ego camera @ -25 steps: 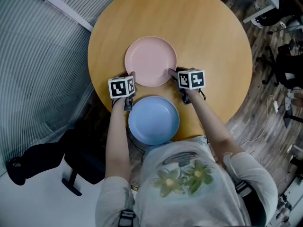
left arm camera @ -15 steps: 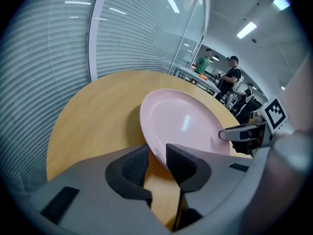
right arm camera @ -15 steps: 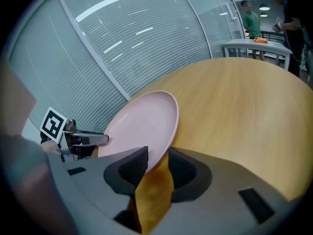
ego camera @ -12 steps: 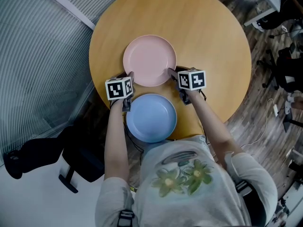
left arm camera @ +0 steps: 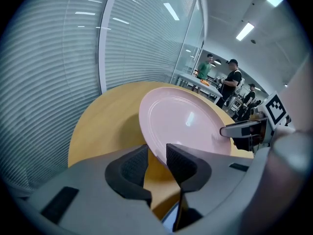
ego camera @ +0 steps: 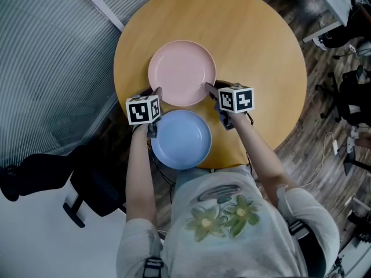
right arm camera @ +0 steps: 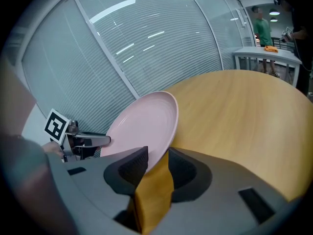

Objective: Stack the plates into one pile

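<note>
Pink plate (ego camera: 181,72) hangs just above the round wooden table (ego camera: 255,51), towards its near-left edge. The left gripper (ego camera: 155,92) pinches its left rim and the right gripper (ego camera: 210,89) its right rim. A blue plate (ego camera: 180,139) sits at the near edge.

pink plate (ego camera: 181,72), blue plate (ego camera: 181,139), tan wood tbl (ego camera: 255,51)

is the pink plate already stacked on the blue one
No, the head view shows the pink plate beyond the blue plate, the two side by side with neither over the other.
</note>
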